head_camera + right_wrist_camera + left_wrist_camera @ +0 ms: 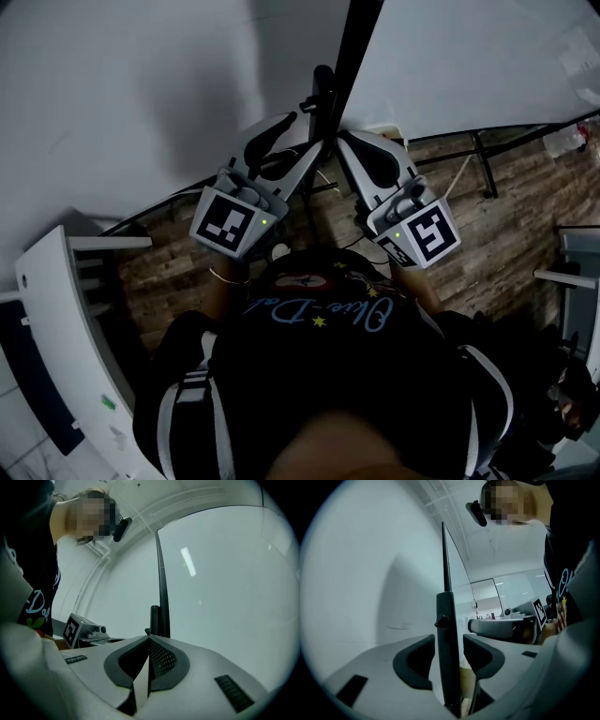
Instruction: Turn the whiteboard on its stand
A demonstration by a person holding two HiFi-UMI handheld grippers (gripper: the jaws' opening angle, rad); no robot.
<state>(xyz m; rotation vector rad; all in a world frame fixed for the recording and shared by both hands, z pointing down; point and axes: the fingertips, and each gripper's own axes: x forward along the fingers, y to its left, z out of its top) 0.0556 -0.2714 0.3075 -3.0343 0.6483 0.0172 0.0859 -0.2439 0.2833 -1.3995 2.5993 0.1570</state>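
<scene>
I see the whiteboard edge-on in the head view, its black frame edge running up the middle. In front of that edge stands the black post of the stand. My left gripper is open around this post, with a gap on each side of it and the board face to the left. My right gripper sits just right of the edge. Its jaws are shut tip to tip with nothing seen between them, and the post and frame edge rise just beyond.
The stand's black legs spread over a wooden floor. A white rack stands at the left, another white frame at the right. A small bottle lies at the far right. The person's dark-shirted torso fills the foreground.
</scene>
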